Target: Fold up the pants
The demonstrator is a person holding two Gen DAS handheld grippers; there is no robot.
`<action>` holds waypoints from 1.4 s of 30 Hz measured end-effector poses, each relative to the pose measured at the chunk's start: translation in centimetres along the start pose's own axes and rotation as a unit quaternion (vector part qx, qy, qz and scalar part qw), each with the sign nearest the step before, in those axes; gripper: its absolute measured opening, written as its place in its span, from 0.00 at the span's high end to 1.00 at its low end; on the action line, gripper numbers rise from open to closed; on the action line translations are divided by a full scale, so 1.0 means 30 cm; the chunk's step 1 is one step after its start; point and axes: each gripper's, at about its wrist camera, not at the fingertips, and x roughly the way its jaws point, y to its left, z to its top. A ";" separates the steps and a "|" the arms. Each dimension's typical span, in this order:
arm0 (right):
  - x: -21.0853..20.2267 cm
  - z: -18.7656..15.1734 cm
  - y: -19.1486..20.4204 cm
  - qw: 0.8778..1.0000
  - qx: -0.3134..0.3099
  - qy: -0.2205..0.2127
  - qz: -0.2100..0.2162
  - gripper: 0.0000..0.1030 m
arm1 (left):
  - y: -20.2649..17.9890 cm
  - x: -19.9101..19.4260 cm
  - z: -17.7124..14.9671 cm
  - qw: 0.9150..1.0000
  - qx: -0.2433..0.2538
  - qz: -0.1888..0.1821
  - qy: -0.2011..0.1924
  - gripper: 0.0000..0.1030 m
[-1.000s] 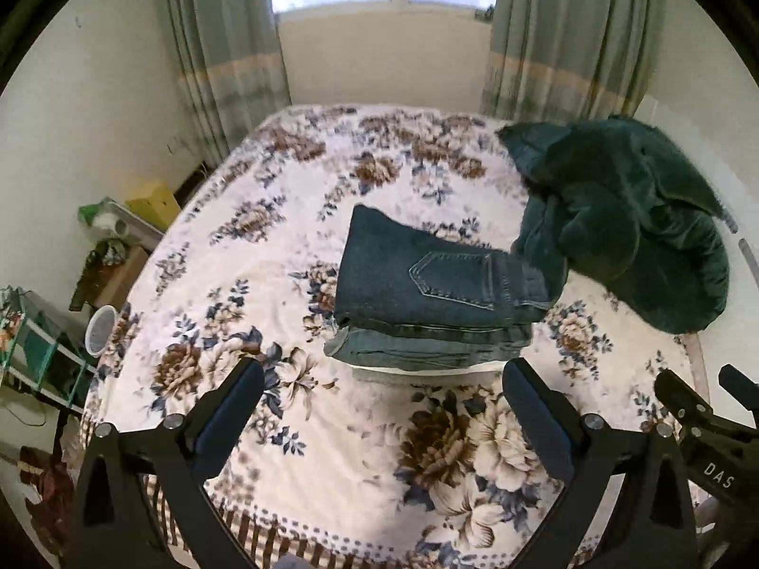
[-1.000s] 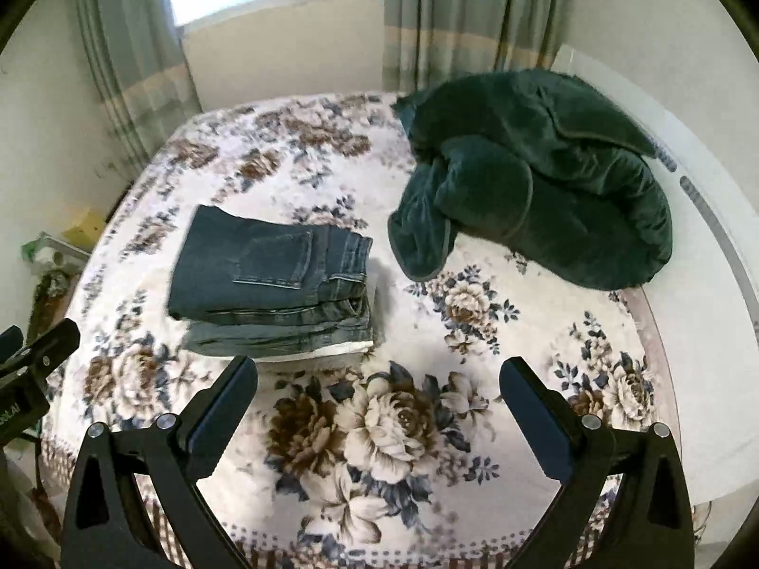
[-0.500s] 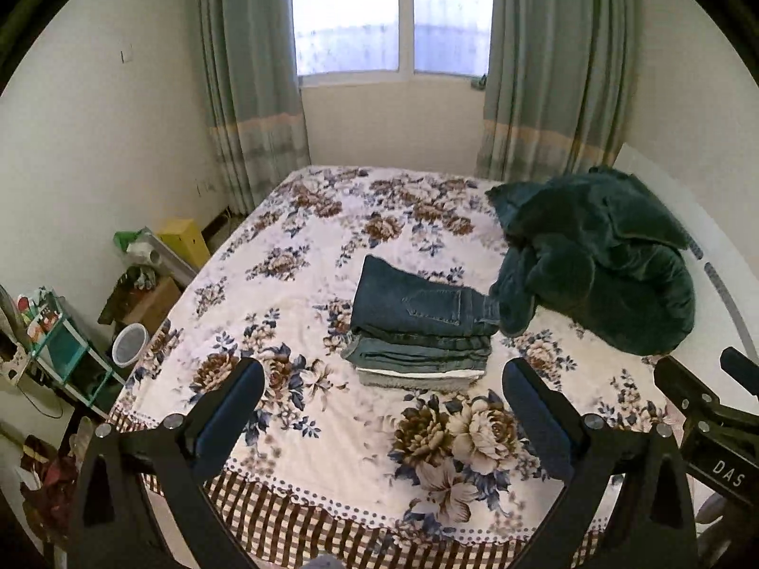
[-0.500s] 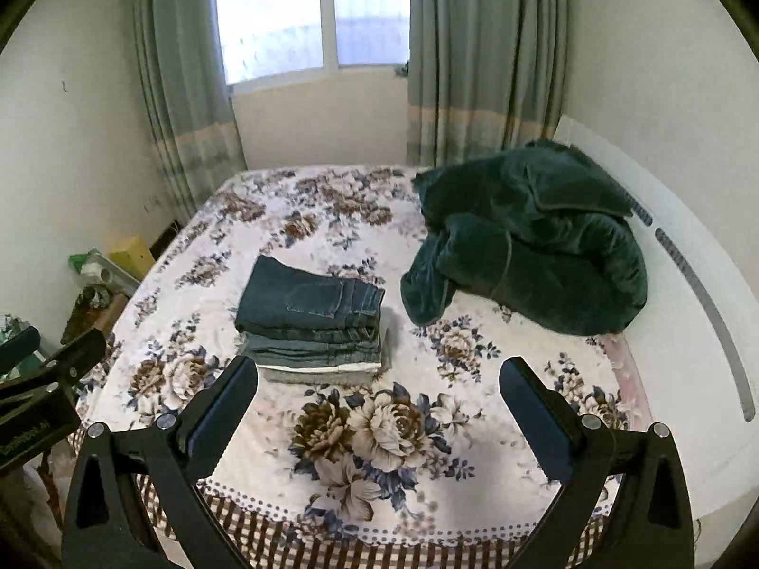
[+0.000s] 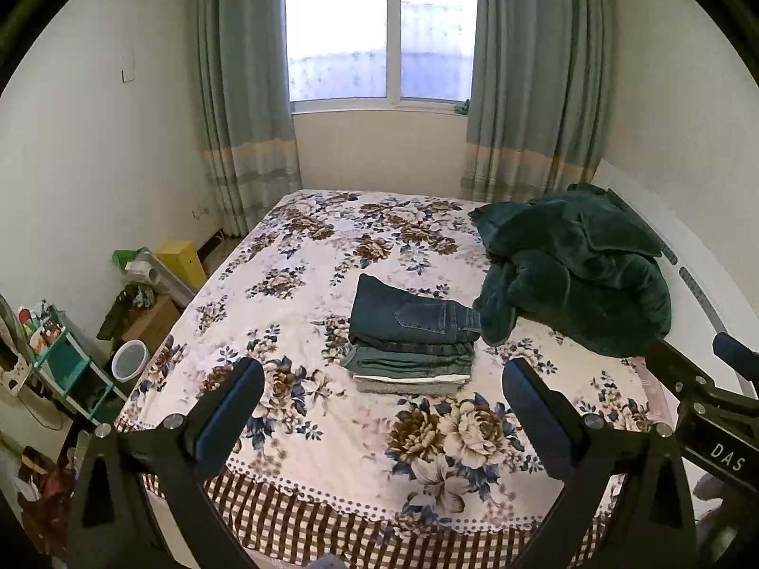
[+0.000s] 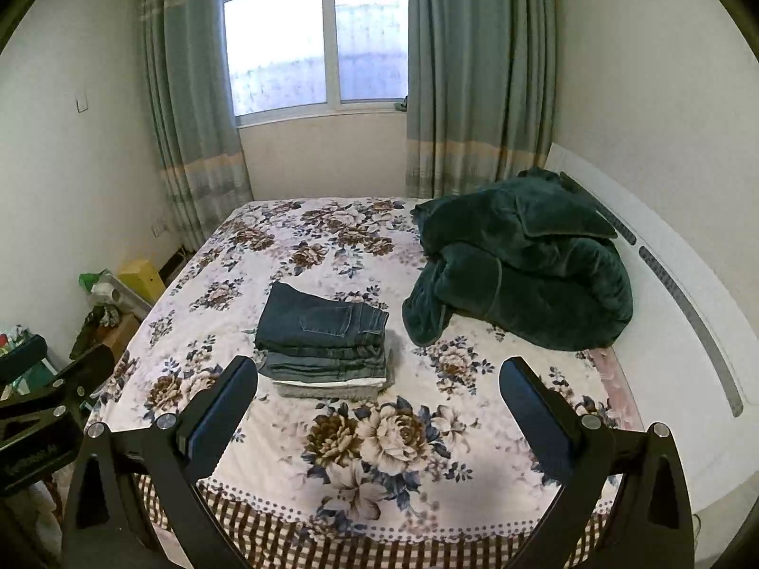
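Observation:
Folded dark blue jeans [image 5: 412, 320] lie on top of a small stack of folded pants [image 5: 411, 370] in the middle of the floral bed [image 5: 332, 246]. The stack also shows in the right wrist view [image 6: 327, 336]. My left gripper [image 5: 382, 410] is open and empty, held back above the bed's foot edge, well short of the stack. My right gripper [image 6: 377, 408] is open and empty too, at a similar distance. The right gripper's body shows at the right edge of the left wrist view [image 5: 702, 393].
A dark green plush blanket [image 5: 574, 270] is heaped on the bed's right side, touching the stack. The white headboard [image 6: 673, 284] runs along the right. On the floor at left stand a yellow box [image 5: 182, 261], a teal shelf [image 5: 61, 370] and a bin [image 5: 130, 360].
Both grippers have pulled back and up from the bed. The stack looks smaller and the window and walls have come into view. The pants have not moved.

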 end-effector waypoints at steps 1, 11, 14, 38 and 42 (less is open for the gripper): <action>0.006 0.001 -0.001 1.000 0.000 0.000 0.000 0.00 | 0.003 -0.001 -0.003 1.000 -0.001 -0.001 0.000 0.00; -0.025 -0.012 0.009 1.000 0.006 0.002 0.005 0.00 | -0.003 -0.022 -0.013 1.000 0.009 0.011 -0.003 0.00; -0.030 -0.012 0.012 1.000 0.006 0.002 0.004 0.00 | 0.004 -0.032 -0.015 1.000 0.007 0.014 -0.004 0.00; -0.024 0.011 0.016 1.000 0.003 0.001 0.004 0.00 | 0.022 -0.051 -0.016 1.000 0.000 0.021 -0.008 0.00; -0.025 0.012 0.017 1.000 0.002 0.001 0.004 0.00 | 0.021 -0.050 -0.009 1.000 0.000 0.021 -0.009 0.00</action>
